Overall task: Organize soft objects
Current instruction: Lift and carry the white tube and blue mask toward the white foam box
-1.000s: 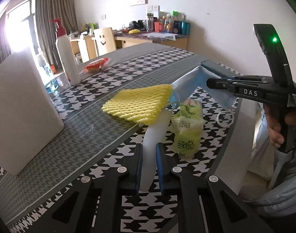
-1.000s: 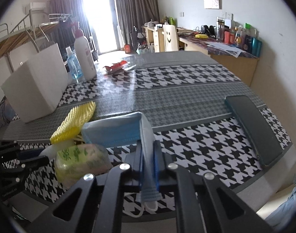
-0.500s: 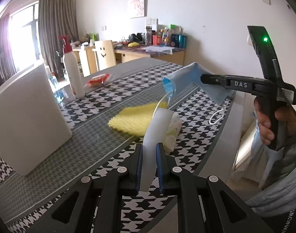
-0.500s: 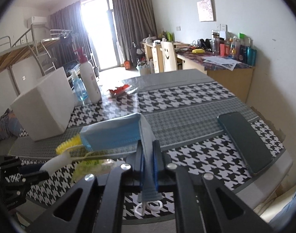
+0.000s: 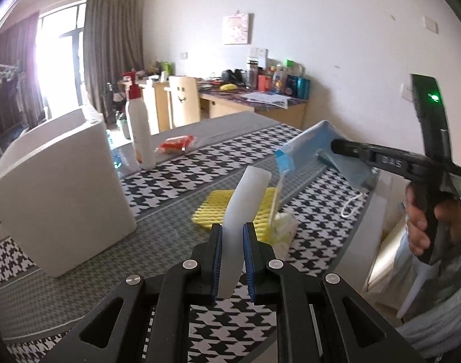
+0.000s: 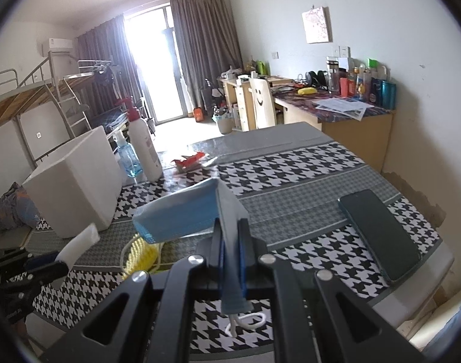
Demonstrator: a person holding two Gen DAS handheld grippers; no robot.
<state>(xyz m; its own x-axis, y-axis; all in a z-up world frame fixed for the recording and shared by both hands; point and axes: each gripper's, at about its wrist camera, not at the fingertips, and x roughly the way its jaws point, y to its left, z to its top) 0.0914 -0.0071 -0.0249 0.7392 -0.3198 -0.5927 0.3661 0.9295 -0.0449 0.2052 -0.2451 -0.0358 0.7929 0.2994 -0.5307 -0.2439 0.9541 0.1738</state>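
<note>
Mid-carry: left gripper [image 5: 232, 255] clamped on a white foam strip [image 5: 244, 208] at frame centre; right gripper [image 6: 231, 261] pinched on a pale blue pleated face mask [image 6: 182, 214], both clear of the table. Next, probably over to the white foam box [image 5: 61, 193] at left, then release inside.

tabletop [image 6: 306, 178]: carries all below
foam box [image 5: 58, 193]: left side
pump bottle [image 5: 139, 133]: behind the box, to its right
snack packet [image 5: 176, 145]: just right of the bottle
mesh sleeve [image 5: 212, 208]: centre, near edge
phone [image 6: 378, 233]: far right, well apart
</note>
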